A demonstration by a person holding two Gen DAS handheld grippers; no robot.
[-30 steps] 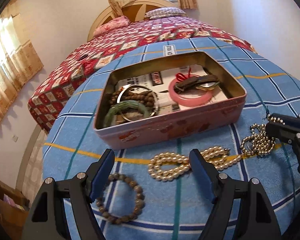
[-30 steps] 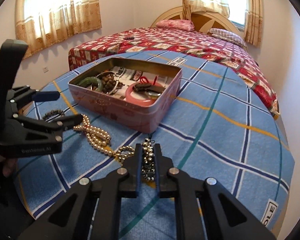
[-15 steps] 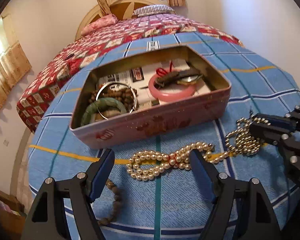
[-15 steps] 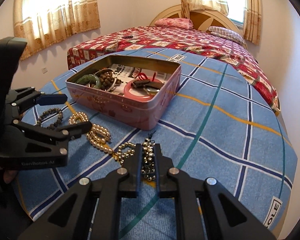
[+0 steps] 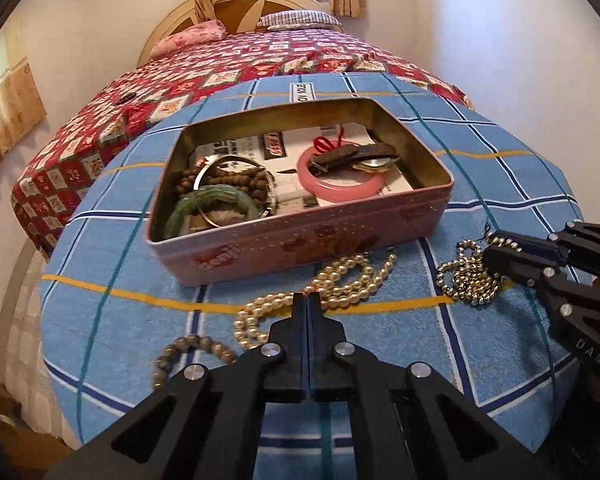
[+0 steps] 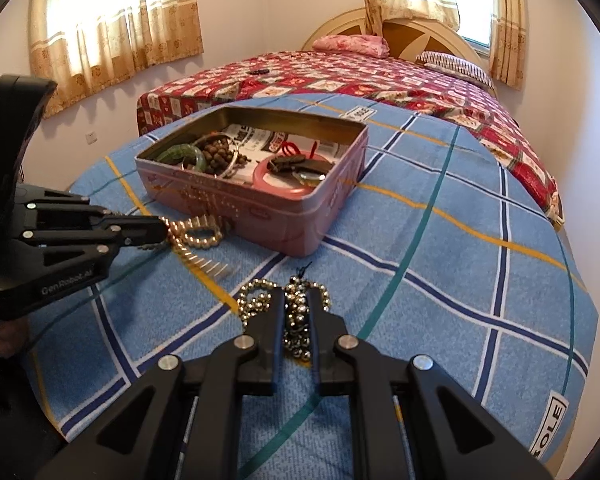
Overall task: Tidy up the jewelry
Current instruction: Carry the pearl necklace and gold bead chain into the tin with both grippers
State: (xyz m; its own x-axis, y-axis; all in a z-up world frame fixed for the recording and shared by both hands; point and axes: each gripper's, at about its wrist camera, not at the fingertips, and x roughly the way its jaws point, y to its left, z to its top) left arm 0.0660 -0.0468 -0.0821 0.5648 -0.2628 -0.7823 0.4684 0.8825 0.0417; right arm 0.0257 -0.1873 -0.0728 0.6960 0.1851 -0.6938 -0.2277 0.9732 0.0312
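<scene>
Left gripper (image 5: pixel 307 300) has just snapped closed, jaws meeting flat w/ no gap in its own view; the tips sit over the pearl necklace (image 5: pixel 324 288), and from the right wrist view the same gripper (image 6: pixel 162 232) has pearls (image 6: pixel 198 234) right at its tips, so it looks clamped on the strand, though the exact pinch point is hidden by the fingers. Part of the strand nr the yellow stripe is blurred in that view. Pearl necklace lies on the blue checked blanket (image 5: pixel 480 184), just in front of the pink tin (image 5: pixel 300 240), its far loop close against the tin's front wall. Right gripper (image 6: pixel 296 312) is nearly closed, clamped on a bunch of silver bead chain (image 6: pixel 298 320); beads fill the narrow gap btw the pads and spill out on both sides. In the left wrist view that gripper (image 5: pixel 496 256) comes in from the right w/ the silver beads (image 5: pixel 466 280) bunched on the blanket at its tip, to the right of the pearls. A brown bead bracelet (image 5: pixel 188 350) lies on the blanket at lower left, partly hidden behind the left gripper's body. Inside the open tin: green bangle (image 5: pixel 212 204), dark wooden beads (image 5: pixel 228 180), thin metal bangle, pink bangle (image 5: pixel 340 184) w/ a dark strap across it, all on printed paper. Bed w/ red patterned cover (image 5: pixel 220 76) behind.
</scene>
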